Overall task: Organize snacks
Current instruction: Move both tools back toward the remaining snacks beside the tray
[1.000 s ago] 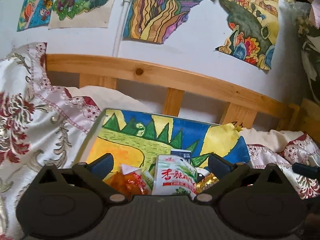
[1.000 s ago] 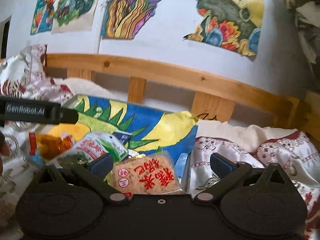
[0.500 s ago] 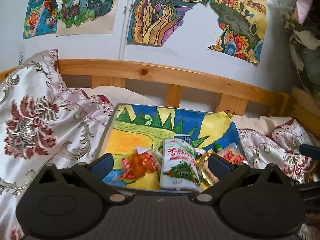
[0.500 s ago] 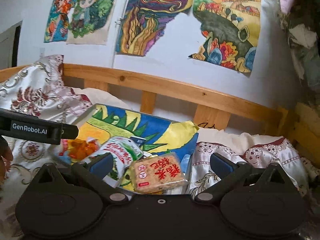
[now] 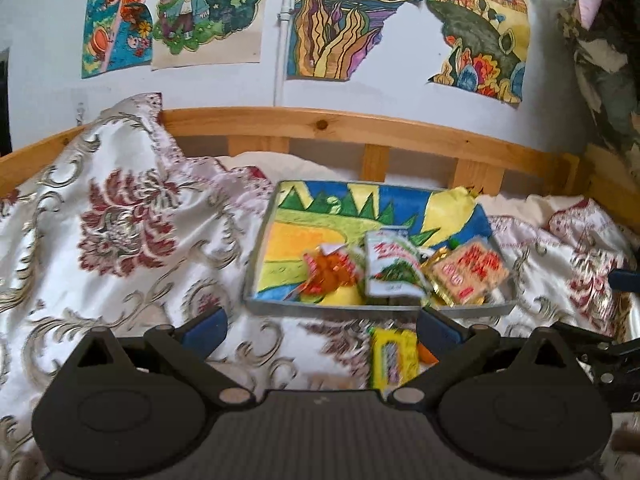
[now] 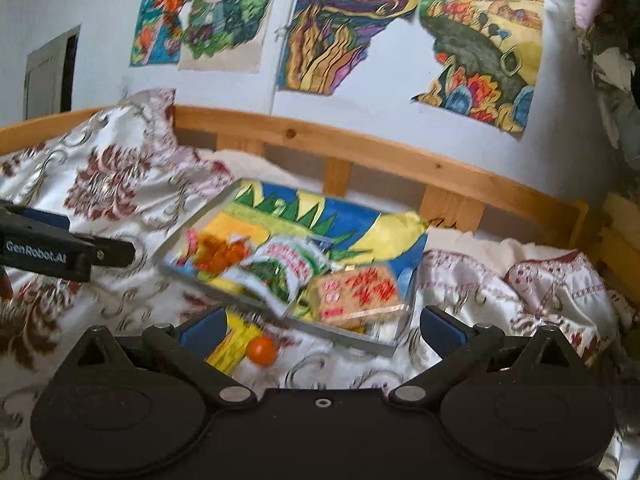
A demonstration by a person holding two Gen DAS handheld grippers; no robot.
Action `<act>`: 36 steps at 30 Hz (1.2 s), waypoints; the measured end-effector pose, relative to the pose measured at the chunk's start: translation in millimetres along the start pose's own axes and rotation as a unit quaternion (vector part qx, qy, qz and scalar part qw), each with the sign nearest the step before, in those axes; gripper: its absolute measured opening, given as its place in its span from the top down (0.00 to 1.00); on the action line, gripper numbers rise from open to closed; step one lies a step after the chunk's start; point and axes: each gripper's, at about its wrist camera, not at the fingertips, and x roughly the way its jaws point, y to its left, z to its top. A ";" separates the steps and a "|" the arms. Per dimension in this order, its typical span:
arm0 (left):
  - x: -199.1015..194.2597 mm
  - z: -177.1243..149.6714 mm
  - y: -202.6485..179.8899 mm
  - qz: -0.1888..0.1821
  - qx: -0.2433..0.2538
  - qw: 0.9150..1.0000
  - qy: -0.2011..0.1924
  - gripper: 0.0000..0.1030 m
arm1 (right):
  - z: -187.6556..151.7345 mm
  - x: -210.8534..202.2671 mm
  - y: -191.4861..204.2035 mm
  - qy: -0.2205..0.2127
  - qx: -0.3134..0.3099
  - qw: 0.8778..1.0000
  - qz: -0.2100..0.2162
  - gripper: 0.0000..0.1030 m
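Both tools have drawn back from the tray (image 5: 256, 248): a second ago its snacks filled the gap between the fingers; now the whole tray lies far ahead on the bed. The left tool (image 5: 320, 326) and right tool (image 6: 322, 326) are spread and empty. Three packets lie in the near right of the tray: orange packet (image 5: 328, 270), green-and-white packet (image 5: 390, 268), red-printed cracker packet (image 5: 470, 270). Judgement: the yellow packet (image 5: 392, 356) on the bedspread (image 5: 120, 240) remains unsorted. Only the right view shows the small orange ball (image 6: 261, 351) clearly, beside that packet.
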 end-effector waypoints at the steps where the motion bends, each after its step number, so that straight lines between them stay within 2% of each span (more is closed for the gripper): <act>1: -4.8 -4.7 0.7 0.010 0.003 1.000 -0.004 0.01 | -2.9 -1.6 1.4 0.005 -0.004 1.000 0.003 0.01; 4: -15.4 -19.6 4.0 0.018 0.008 1.000 0.002 0.01 | -10.7 -7.2 6.0 0.017 -0.009 1.000 0.011 0.01; 10: -26.6 -41.5 8.1 0.012 0.020 0.998 0.050 0.01 | -27.1 -20.2 15.3 0.034 -0.001 0.999 0.015 0.01; 14: -28.0 -55.4 10.5 0.014 0.027 0.996 0.081 0.01 | -40.7 -23.3 23.0 0.066 0.005 0.997 0.024 0.01; 20: -26.3 -68.7 15.1 0.015 0.036 0.993 0.112 0.01 | -53.3 -24.6 31.1 0.086 0.015 0.996 0.028 0.01; 29: -24.1 -76.8 17.3 0.012 0.050 0.991 0.127 0.01 | -65.9 -23.1 39.0 0.114 0.016 0.993 0.039 0.01; 36: -20.7 -76.1 18.1 0.012 0.051 0.991 0.126 0.01 | -66.2 -17.4 40.5 0.116 0.018 0.992 0.039 0.01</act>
